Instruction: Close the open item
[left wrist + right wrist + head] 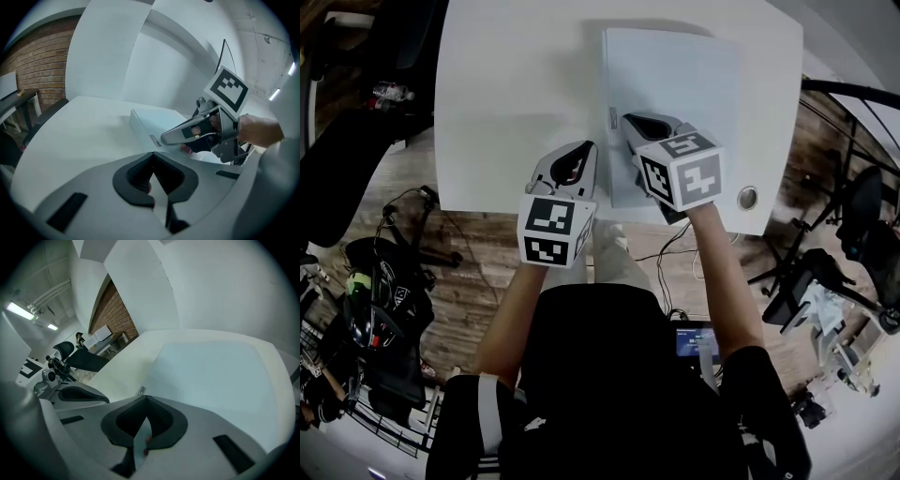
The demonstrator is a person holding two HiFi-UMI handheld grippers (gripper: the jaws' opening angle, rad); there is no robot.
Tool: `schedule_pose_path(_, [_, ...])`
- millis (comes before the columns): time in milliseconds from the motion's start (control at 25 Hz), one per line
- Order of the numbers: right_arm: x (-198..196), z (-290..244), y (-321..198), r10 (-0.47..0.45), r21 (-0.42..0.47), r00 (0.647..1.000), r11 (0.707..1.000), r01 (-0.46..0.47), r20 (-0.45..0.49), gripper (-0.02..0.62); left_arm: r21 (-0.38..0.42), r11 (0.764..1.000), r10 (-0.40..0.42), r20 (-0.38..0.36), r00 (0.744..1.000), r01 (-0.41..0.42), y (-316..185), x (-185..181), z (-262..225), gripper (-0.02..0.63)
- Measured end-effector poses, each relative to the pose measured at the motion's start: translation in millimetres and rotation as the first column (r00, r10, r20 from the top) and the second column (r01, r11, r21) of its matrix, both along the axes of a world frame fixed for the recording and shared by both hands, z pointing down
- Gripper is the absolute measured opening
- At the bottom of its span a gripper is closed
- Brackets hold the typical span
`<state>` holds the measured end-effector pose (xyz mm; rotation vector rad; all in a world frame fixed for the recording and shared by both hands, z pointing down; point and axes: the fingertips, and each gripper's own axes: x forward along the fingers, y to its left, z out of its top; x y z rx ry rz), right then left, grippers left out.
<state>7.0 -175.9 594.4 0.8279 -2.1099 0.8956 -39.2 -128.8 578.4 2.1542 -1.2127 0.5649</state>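
So we're looking down at a wood floor (478, 272) with cables and gear scattered off to the sides, and there's a brick wall (42, 70) behind it in the left gripper view. The big thing here is the white table (516, 75). On its right half sits a flat white box (675, 84), lying level with its lid down flat as far as we can see, one long side running up the middle of the table and its near end close to the table edge.

Our right gripper (628, 122) hangs over the box's near left corner, jaws pressed together with nothing between them. We honestly can't tell if it's touching the top or just above it. Our left gripper (586, 148) is just beside it on the left, over bare table next to the box, and its jaws are pressed together and empty too.

Smaller stuff: there's a little label (612, 117) on the box's left edge, right by the right gripper's tip, and a round grommet (748, 198) in the table's near right corner.
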Motion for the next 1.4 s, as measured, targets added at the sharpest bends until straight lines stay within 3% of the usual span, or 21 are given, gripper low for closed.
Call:
schedule_pose_path(1000, [0.1, -13.6, 1.7, 0.050, -0.006, 0.998, 0.999, -0.050, 0.028, 0.041, 0.029, 0.999, 0.015, 0.005, 1.000, -0.015, -3.1, -5.4, -16.4, 0.012])
schedule_pose_path(1400, [-1.8, -35.0, -1.0, 0.066, 0.021, 0.997, 0.998, -0.067, 0.033, 0.041, 0.077, 0.996, 0.035, 0.001, 0.999, -0.034, -12.5, -6.1, -40.2, 0.012])
